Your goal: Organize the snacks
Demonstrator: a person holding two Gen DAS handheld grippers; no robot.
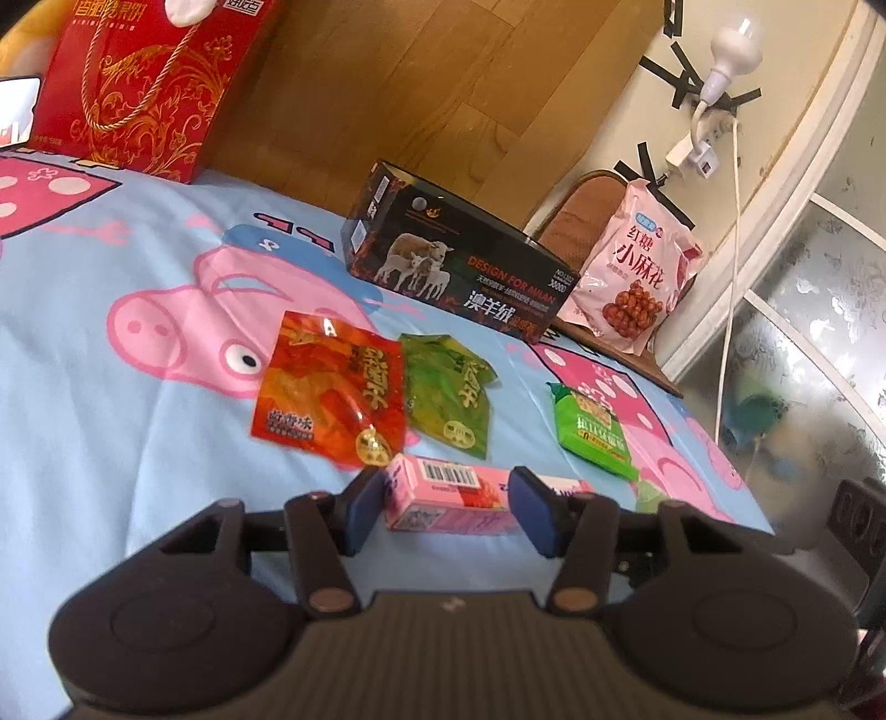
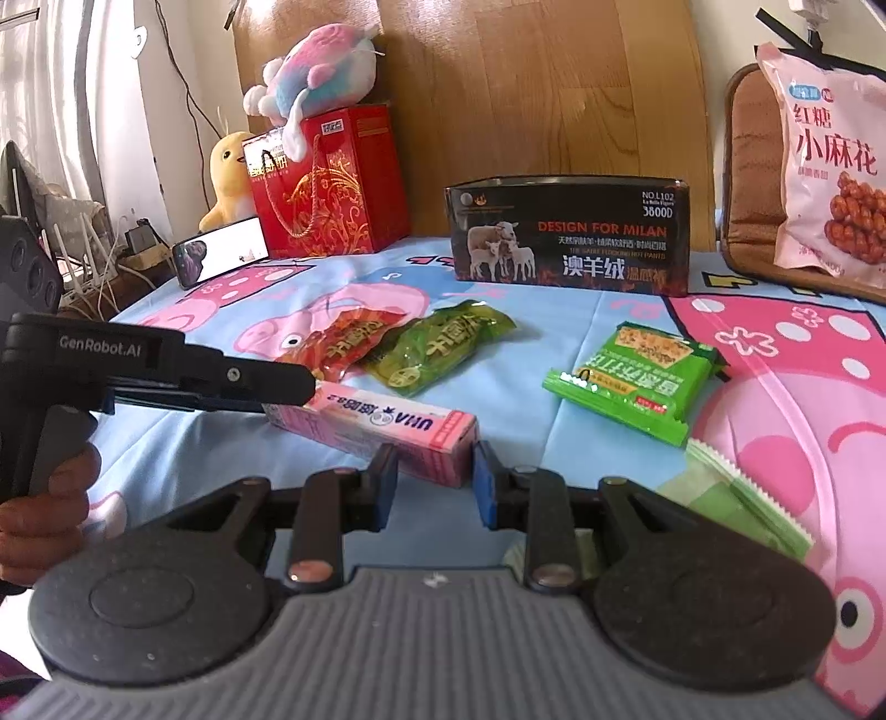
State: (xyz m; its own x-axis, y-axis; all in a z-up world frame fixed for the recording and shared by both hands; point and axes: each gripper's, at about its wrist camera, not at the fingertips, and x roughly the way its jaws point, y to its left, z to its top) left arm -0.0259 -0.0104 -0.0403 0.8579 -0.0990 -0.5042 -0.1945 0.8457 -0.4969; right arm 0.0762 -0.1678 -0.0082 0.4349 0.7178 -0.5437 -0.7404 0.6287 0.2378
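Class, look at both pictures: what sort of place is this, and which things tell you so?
Probably a bedroom at home: a cartoon pig bedsheet, soft toys by a wooden headboard, and a curtained window.

surface: bed sheet (image 1: 111, 443) | on it: pink carton (image 1: 443, 498), red packet (image 1: 326, 393), two green packets (image 1: 448, 396), black box (image 1: 454, 260)

Wooden headboard (image 1: 387, 83), cartoon-pig bedsheet (image 1: 111, 360), taped bulb (image 1: 733, 47) on cream wall, curtained window (image 2: 66, 83)

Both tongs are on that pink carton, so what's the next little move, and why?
Probably lift the pink carton slightly off the bedsheet. The left tongs clamp one end, the right tongs the other, and the open black box behind the snack packets looks like where it goes.
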